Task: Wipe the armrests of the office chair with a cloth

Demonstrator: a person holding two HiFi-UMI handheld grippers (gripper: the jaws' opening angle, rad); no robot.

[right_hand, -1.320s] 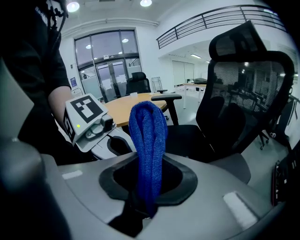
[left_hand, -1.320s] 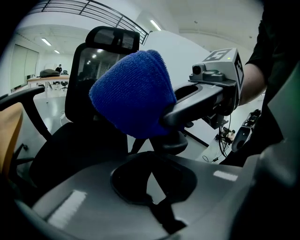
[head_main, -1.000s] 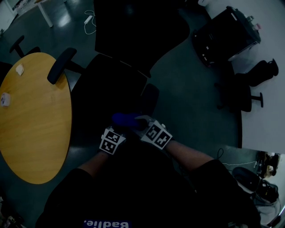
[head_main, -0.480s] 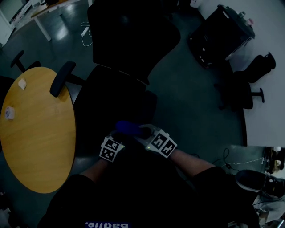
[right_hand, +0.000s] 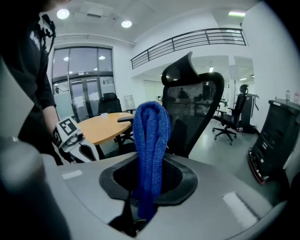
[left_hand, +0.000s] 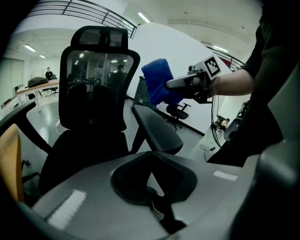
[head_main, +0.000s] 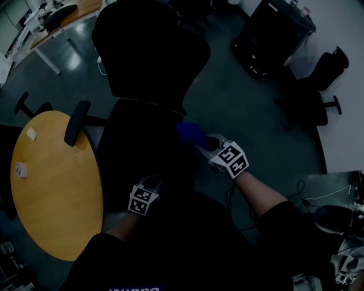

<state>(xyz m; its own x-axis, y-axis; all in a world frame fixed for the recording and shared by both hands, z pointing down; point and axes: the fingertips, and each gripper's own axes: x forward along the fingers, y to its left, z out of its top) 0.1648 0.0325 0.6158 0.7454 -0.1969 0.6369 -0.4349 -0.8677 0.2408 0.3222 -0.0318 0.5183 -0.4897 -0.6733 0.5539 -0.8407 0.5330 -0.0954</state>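
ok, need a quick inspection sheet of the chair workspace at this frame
Surface: grey floor; round wooden table left of the chair.
Job's things: black office chair; right-hand armrest and left-hand armrest both bare; blue cloth held up by the right-hand armrest, contact not clear.
Clutter: two small white items on the table.
Grippers: right gripper shut on the cloth; left gripper shut, empty, near the seat front.
Cables: light cable on the floor at right.
Surroundings: another office chair, black cabinet, desks far left.
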